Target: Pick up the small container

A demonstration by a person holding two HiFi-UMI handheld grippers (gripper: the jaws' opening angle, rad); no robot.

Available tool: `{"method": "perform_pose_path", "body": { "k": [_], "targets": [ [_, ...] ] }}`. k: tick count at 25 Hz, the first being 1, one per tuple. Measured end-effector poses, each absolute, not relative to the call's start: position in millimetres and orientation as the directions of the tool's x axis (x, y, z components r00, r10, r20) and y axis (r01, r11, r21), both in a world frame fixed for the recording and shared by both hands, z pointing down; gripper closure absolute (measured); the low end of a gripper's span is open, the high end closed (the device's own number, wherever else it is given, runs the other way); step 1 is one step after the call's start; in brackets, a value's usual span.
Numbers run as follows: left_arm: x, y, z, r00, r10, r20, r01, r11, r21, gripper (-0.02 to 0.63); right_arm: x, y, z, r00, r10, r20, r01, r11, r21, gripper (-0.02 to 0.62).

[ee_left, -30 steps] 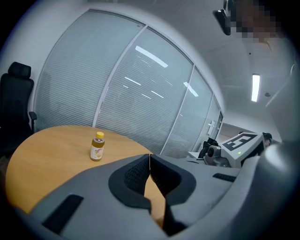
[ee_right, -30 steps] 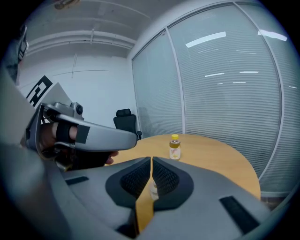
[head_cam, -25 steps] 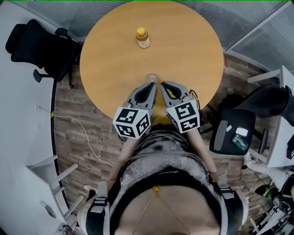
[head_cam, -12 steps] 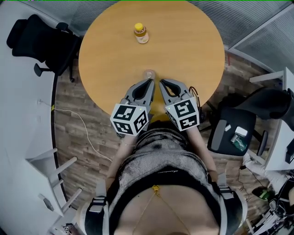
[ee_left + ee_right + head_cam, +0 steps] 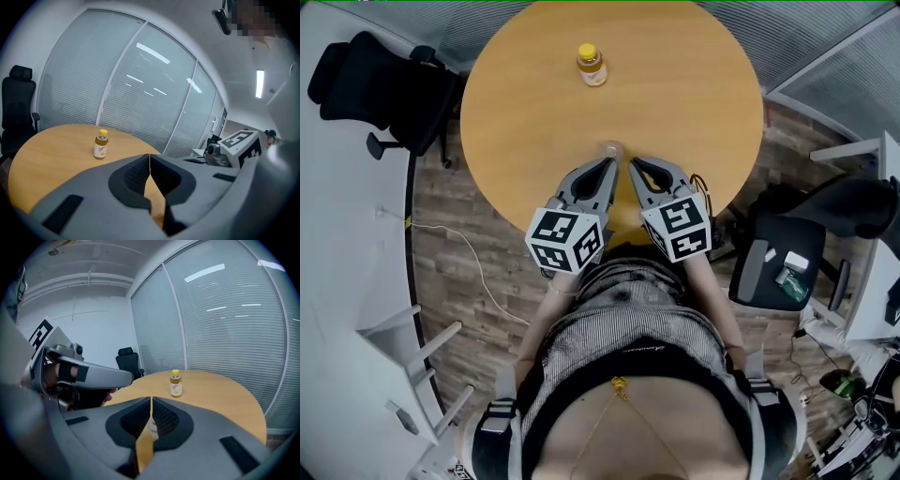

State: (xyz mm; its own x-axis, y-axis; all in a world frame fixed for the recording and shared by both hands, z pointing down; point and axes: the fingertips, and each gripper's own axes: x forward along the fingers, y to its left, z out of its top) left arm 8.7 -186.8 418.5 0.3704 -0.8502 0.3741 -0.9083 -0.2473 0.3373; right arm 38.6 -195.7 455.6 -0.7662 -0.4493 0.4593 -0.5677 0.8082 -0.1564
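Note:
A small clear container (image 5: 611, 150) stands on the round wooden table (image 5: 684, 94), just beyond both gripper tips. My left gripper (image 5: 608, 164) is shut and empty, its tip close to the container's near left side. My right gripper (image 5: 633, 164) is shut too, a little to the container's right. In the right gripper view the container (image 5: 152, 426) shows through the slit below the closed tips of the right gripper (image 5: 151, 401), ahead of them and not held. In the left gripper view the left gripper (image 5: 150, 159) shows only table ahead.
A yellow-capped bottle (image 5: 592, 66) stands upright at the table's far side, also seen as the bottle (image 5: 101, 144) and the bottle (image 5: 176, 383). A black office chair (image 5: 375, 84) is at the left. Another chair (image 5: 778, 267) with small items is at the right. A white cable (image 5: 478, 281) lies on the floor.

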Motion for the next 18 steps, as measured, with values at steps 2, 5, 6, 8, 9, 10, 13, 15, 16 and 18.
{"method": "perform_pose_path", "body": {
  "k": [2,5,6,8,9,10,13,15,16,18],
  "targets": [
    [4,-188,420,0.383,-0.844,0.374,-0.903,-0.258,0.343,0.583,34,-197,457,-0.759,-0.457,0.464,-0.578,0.801,-0.156,0.571],
    [-4,-188,422,0.405,-0.833,0.376,-0.895,-0.278,0.348,0.583,26,-197,457,-0.748,-0.472,0.467,-0.595,0.789,-0.156,0.571],
    [-7,-188,423,0.412,-0.829,0.378,-0.893,-0.285,0.349,0.583,23,-197,457,-0.744,-0.477,0.469,-0.601,0.784,-0.155,0.571],
    [-13,-189,424,0.428,-0.820,0.381,-0.887,-0.301,0.351,0.583,18,-197,457,-0.733,-0.488,0.474,-0.614,0.774,-0.154,0.571],
    [-16,-189,424,0.435,-0.815,0.382,-0.884,-0.308,0.352,0.583,16,-197,458,-0.727,-0.494,0.477,-0.622,0.768,-0.153,0.571],
    [-19,-189,425,0.442,-0.811,0.384,-0.882,-0.314,0.352,0.583,13,-196,458,-0.721,-0.500,0.479,-0.630,0.762,-0.153,0.571],
    [-28,-187,426,0.459,-0.798,0.390,-0.875,-0.331,0.353,0.583,9,-195,460,-0.703,-0.519,0.486,-0.654,0.740,-0.155,0.571],
    [-31,-187,428,0.469,-0.792,0.392,-0.871,-0.340,0.354,0.583,8,-195,461,-0.692,-0.530,0.490,-0.667,0.729,-0.154,0.571],
    [-33,-187,429,0.473,-0.788,0.393,-0.869,-0.345,0.354,0.583,8,-194,461,-0.688,-0.534,0.492,-0.672,0.725,-0.152,0.571],
    [-35,-187,430,0.483,-0.781,0.395,-0.864,-0.354,0.357,0.583,6,-193,462,-0.679,-0.542,0.496,-0.681,0.716,-0.150,0.571]
  ]
}}
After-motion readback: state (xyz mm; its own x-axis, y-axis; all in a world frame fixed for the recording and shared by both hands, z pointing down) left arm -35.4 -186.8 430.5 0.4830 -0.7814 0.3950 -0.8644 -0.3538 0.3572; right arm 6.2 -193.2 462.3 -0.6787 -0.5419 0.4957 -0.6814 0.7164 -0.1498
